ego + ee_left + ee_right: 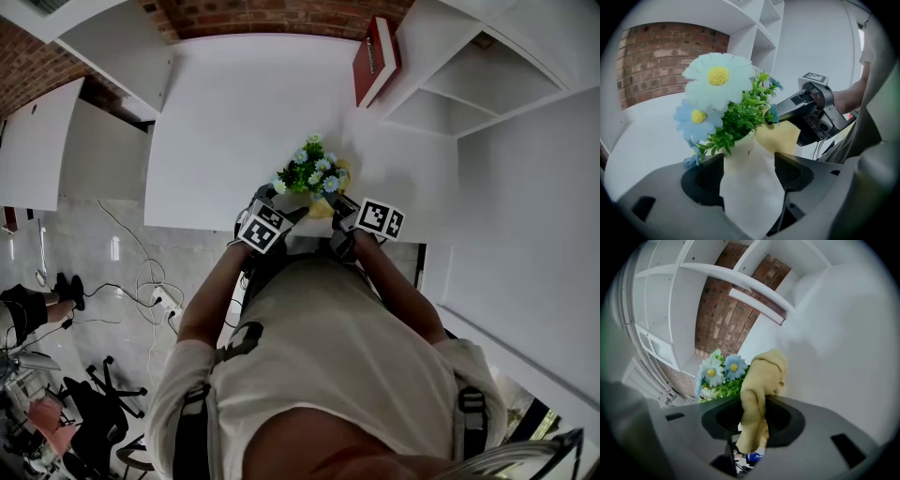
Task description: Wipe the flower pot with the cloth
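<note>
**Head view:** A person stands at a white table (234,112). A flower pot (300,197) of blue artificial daisies (314,169) is at the table's near edge, between the left gripper (279,212) and the right gripper (343,214).

**Left gripper view:** The jaws clamp the pot's white body from both sides. A yellow cloth (780,136) lies against the pot's side, just under the foliage.

**Right gripper view:** The jaws pinch the bunched cloth, with the daisies just beyond it.
</note>
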Demonstrator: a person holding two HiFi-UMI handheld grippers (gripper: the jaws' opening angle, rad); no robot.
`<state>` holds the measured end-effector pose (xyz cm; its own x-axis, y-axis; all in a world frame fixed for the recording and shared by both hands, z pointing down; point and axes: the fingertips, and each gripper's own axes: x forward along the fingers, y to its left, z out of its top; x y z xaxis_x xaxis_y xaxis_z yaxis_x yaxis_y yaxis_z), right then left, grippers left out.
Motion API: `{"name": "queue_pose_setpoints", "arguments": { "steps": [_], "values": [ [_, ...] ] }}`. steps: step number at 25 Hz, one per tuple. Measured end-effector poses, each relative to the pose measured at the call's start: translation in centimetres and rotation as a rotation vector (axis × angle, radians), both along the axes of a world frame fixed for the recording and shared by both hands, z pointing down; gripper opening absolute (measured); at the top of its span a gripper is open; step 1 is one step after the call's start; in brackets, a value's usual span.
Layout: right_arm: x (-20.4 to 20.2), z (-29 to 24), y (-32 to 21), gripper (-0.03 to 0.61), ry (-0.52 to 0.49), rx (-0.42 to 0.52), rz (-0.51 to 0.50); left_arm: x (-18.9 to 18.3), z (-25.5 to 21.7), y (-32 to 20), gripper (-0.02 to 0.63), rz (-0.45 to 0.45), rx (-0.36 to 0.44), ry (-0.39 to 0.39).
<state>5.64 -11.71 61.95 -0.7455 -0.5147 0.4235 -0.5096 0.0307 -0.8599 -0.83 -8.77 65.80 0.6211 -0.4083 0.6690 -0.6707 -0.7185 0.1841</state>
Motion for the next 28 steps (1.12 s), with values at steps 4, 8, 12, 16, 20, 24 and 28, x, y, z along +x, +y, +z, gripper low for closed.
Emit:
{"name": "queue_pose_setpoints", "arguments": {
  "steps": [4, 8, 12, 16, 20, 24, 28],
  "values": [
    [0.4, 1.2, 0.8, 0.121, -0.004, -0.021, 0.026, 1.6, 0.0, 1.4, 0.33, 0.038, -0.004, 0.01],
    [-0.1, 3.1, 2.3, 0.121, 0.009, -0.075, -0.009, 2.5, 0.4, 2.5, 0.33, 0.088, -0.015, -0.011],
    [0.3, 4.9, 3.4, 0.121, 0.055, -0.112, -0.034, 1.3, 0.5, 2.4, 0.33, 0.056, -0.007, -0.025],
    [0.5, 4.2, 3.2, 0.121, 0.033, -0.101, -0.026, -1.4, 0.1, 0.8, 0.33, 0.002, -0.002, -0.045],
    [0.3, 1.7, 2.1, 0.121, -0.027, -0.054, -0.013, -1.3, -1.4, -1.7, 0.33, 0.051, 0.051, -0.037],
    [-0.2, -0.1, 1.2, 0.121, -0.071, -0.014, -0.006, -0.4, -1.6, -2.0, 0.331, 0.087, 0.058, -0.045],
    [-0.3, -0.1, 1.0, 0.12, -0.077, -0.01, 0.002, 0.1, -1.3, -1.9, 0.33, 0.06, 0.076, -0.038]
  ]
}}
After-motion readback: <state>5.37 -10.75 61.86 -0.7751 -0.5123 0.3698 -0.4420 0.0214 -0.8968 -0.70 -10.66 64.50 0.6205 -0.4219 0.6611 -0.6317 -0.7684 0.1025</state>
